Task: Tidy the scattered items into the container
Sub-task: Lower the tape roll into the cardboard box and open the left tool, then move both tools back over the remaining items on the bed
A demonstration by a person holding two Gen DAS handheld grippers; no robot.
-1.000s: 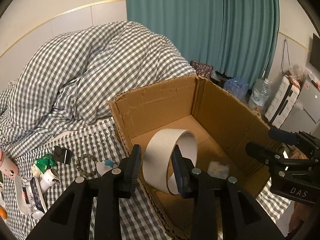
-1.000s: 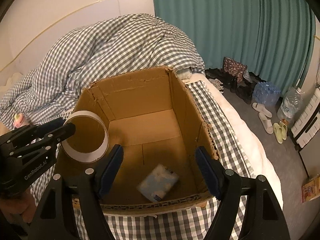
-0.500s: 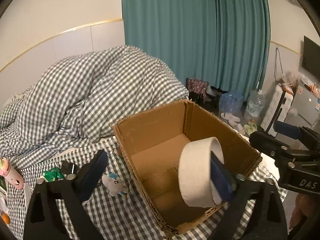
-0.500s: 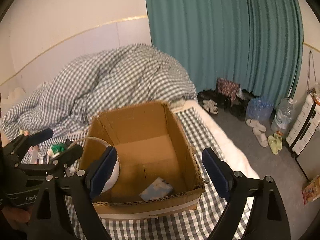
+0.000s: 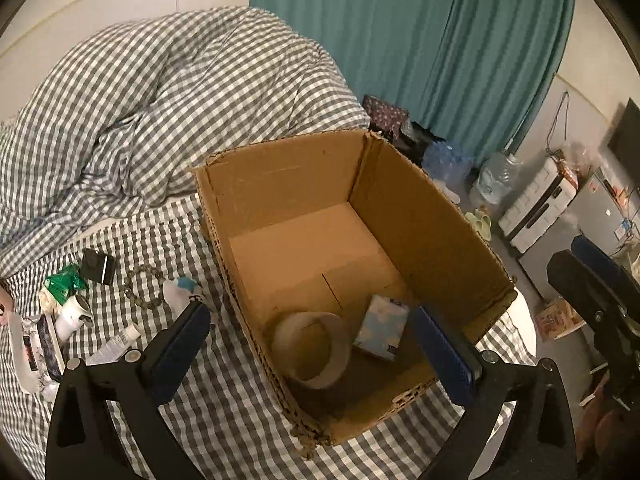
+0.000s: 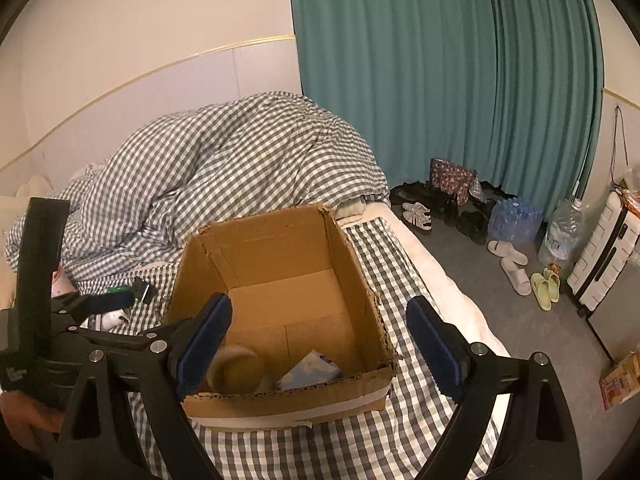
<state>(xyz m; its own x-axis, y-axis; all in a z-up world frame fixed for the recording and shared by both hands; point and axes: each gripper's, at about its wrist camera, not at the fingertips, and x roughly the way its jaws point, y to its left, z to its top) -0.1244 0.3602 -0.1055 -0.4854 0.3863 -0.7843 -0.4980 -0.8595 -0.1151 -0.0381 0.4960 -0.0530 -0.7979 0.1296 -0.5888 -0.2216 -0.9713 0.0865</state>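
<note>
Cardboard box (image 5: 420, 216) sat on the checked bedsheet (image 5: 224, 420), tape roll (image 5: 310, 350) and tissue pack (image 5: 382, 326) lay inside, left gripper (image 5: 316, 350) gaped wide and empty above, right gripper (image 6: 316, 344) likewise spread, holding nothing

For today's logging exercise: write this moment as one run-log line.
left gripper: open, empty | right gripper: open, empty | tape roll: in cardboard box | tissue pack: beside it

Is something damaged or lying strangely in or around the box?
The cardboard box has ragged, torn top edges. Inside, the tape roll lies tilted against the near wall beside the tissue pack. Nothing is spilled.
</note>
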